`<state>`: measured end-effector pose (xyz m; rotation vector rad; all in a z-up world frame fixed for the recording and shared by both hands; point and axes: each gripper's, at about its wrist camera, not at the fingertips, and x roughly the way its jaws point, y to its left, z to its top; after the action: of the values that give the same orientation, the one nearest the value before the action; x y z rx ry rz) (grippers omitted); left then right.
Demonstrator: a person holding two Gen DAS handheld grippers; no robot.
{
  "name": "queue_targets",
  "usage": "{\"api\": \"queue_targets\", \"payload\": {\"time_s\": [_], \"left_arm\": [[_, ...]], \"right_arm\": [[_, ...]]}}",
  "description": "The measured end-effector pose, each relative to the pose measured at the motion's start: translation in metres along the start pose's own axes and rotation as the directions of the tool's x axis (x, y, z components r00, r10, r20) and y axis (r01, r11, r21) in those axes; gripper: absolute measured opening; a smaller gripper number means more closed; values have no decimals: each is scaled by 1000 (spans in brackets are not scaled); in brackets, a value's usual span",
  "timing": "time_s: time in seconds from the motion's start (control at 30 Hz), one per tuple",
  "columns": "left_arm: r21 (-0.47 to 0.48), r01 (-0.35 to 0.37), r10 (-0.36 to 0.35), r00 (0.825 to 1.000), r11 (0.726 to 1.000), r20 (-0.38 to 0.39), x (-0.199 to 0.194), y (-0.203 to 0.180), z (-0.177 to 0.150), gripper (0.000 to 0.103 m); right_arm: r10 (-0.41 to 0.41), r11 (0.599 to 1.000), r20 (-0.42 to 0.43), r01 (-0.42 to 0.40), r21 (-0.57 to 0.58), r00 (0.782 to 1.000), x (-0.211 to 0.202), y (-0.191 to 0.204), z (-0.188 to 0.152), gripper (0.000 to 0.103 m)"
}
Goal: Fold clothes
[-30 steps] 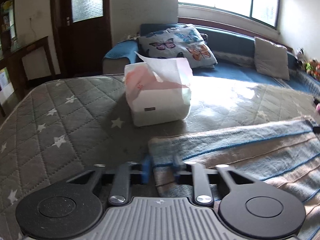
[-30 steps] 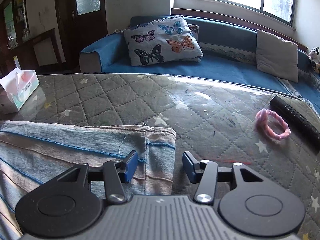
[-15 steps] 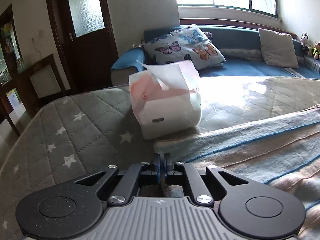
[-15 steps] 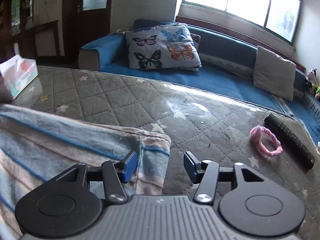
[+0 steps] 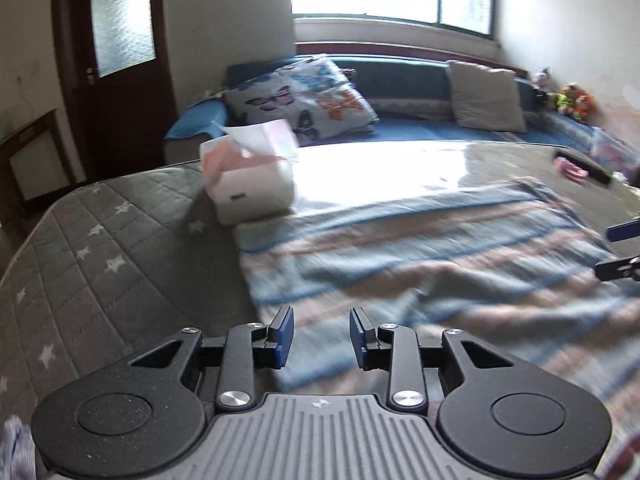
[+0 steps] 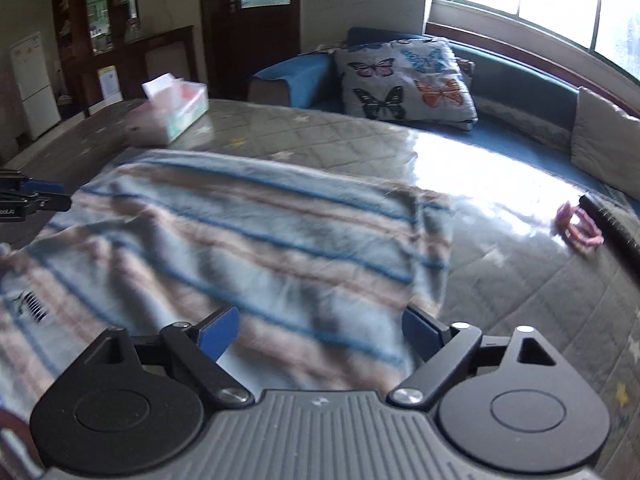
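Your left gripper (image 5: pixel 321 340) and right gripper (image 6: pixel 316 330) both gape, holding nothing; that striped garment (image 6: pixel 248 236) beside the tissue box (image 5: pixel 250 184) looks soft and floppy, so pinch its corners.

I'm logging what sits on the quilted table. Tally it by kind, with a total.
Striped blue-and-tan folded cloth garment: 1
White paper tissue box: 1
Pink looped hair tie: 1
Black stick-shaped remote: 1
Total: 4

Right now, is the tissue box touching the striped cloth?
Touching. In the left wrist view the tissue box rests against the far left corner of the striped cloth, with no quilt visible between them.
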<state>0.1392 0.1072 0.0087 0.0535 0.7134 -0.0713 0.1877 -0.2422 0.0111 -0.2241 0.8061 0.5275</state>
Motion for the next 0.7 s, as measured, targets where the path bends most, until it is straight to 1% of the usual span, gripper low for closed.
{"api": "queue_targets", "payload": {"time_s": [0.07,0.13,0.3,0.43,0.53,0.6,0.7], "left_arm": [[15,17,-17,1000,1000,-5,-9,-6,-11,35],[30,34,-34,999,999,-9,-19,-12,-22,35],[67,77,-76,997,995,-23,-43,-28,-50,35],[117,96,-95,995,988,-17,-64,-41,-74,35],[146,114,-112,994,983,-22,-78,-49,-89,35],[182,116,-114,993,976,-20,-87,-56,-100,35],[256,108,-111,994,961,-2,-101,-68,-111,35]], "right_arm": [[7,1000,-1,-7,-14,1000,-6,9,-9,94],[10,1000,-1,-10,-30,1000,-13,20,-20,98],[25,997,-3,-25,-68,1000,-30,43,-45,100],[42,988,7,-41,-148,999,-50,68,-65,100],[46,976,23,-40,-215,999,-65,84,-79,103],[43,969,27,-35,-246,999,-72,93,-87,103],[62,955,-6,-61,-292,998,-83,106,-105,103]]}}
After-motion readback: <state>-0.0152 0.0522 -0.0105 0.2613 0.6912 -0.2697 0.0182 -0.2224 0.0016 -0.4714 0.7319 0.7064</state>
